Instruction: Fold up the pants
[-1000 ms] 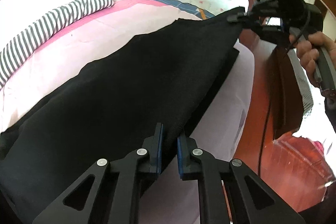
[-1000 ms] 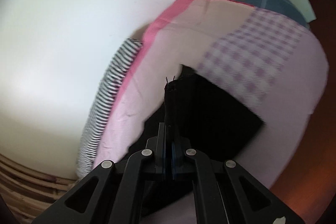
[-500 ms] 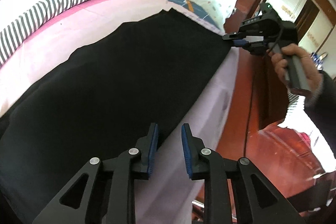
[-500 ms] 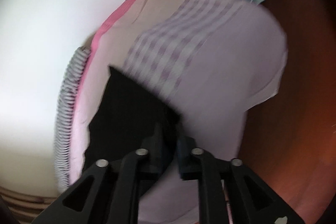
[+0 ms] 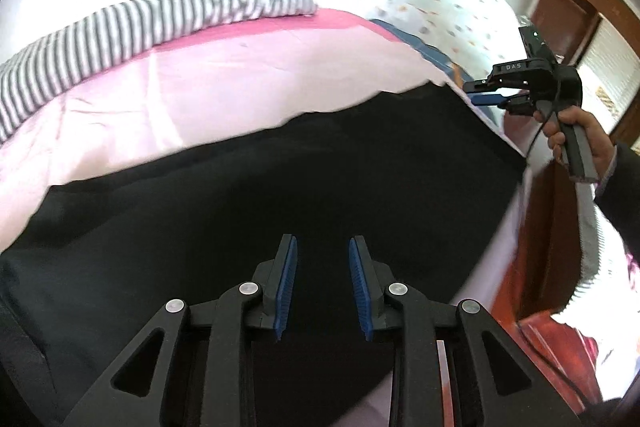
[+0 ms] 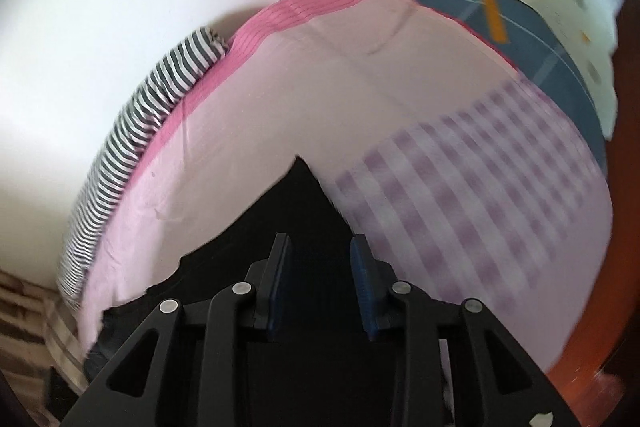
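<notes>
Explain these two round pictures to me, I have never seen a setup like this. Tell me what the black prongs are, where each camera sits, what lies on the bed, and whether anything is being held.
There is no robot here. A person holds a hand-worked gripper in each hand, and each gripper carries a wide-angle camera looking along its two fingers. The black prongs with blue pads at the bottom of each picture are those fingers.

One picture looks out from the left gripper, and it also catches the right gripper and the hand holding it. The other looks out from the right gripper.

On the pink bedcover lie black pants, spread flat. A striped cloth lies along the far edge.

Nothing is held: both grippers' jaws have just been opening, with no cloth pinched between the pads.
</notes>
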`<action>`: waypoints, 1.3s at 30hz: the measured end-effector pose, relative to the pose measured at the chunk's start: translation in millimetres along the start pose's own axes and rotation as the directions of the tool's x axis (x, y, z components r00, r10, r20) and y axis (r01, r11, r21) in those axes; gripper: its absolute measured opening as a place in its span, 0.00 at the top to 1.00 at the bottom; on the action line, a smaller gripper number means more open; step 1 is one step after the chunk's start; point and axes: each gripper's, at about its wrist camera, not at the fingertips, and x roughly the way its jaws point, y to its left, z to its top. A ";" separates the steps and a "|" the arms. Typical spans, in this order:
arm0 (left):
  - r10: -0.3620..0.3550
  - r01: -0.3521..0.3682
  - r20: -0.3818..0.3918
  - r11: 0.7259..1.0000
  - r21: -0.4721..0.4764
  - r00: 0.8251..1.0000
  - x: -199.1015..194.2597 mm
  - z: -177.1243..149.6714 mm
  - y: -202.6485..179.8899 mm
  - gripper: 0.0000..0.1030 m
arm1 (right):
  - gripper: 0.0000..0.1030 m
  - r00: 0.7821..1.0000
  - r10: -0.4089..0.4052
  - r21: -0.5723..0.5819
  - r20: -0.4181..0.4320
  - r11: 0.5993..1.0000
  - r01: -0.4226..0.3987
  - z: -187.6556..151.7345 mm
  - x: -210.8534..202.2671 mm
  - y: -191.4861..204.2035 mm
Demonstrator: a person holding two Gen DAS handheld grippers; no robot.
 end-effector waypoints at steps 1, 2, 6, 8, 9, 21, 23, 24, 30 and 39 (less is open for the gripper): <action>0.006 -0.006 -0.001 1.000 -0.004 1.000 1.2 0.3 2.5 0.72 | 0.71 1.000 -0.011 -0.012 -0.012 1.000 0.010 7.2 7.4 2.9; 0.013 -0.013 -0.002 1.000 -0.011 1.000 3.1 0.7 5.6 0.72 | 0.71 1.000 -0.017 -0.021 -0.022 1.000 0.017 12.3 12.3 4.9; 0.030 -0.030 -0.007 0.998 -0.048 1.000 11.5 4.1 16.3 0.72 | 0.76 0.998 -0.027 -0.062 -0.054 0.998 0.024 20.3 26.2 13.6; 0.044 -0.044 -0.009 0.997 -0.064 0.999 14.4 4.9 22.0 0.72 | 0.93 0.997 -0.066 -0.117 -0.048 0.991 0.060 19.5 27.0 21.2; 0.047 -0.048 -0.010 0.996 -0.069 0.999 14.7 5.2 24.1 0.72 | 0.93 0.997 -0.065 -0.131 -0.044 0.990 0.058 18.6 25.7 23.2; 0.100 -0.093 0.050 0.987 -0.131 0.994 7.7 8.3 46.1 0.72 | 0.99 0.983 -0.123 -0.107 0.137 0.985 0.138 29.4 2.9 35.0; 0.103 -0.094 0.061 0.985 -0.144 0.993 4.1 7.9 51.5 0.72 | 0.99 0.985 -0.121 -0.083 0.122 0.988 0.132 34.1 10.3 31.6; 0.103 -0.094 0.058 0.985 -0.145 0.993 4.4 6.9 53.5 0.72 | 0.99 0.984 -0.138 -0.087 0.116 0.985 0.148 33.7 15.0 31.4; 0.144 -0.138 0.026 0.978 -0.153 0.989 14.9 -3.9 68.1 0.72 | 0.96 0.974 -0.222 -0.033 0.050 0.974 0.224 29.5 44.9 17.5; 0.157 -0.138 0.066 0.965 -0.224 0.985 -18.4 -9.2 88.5 0.72 | 0.66 0.972 -0.183 -0.117 0.147 0.973 0.201 -6.0 -15.4 58.6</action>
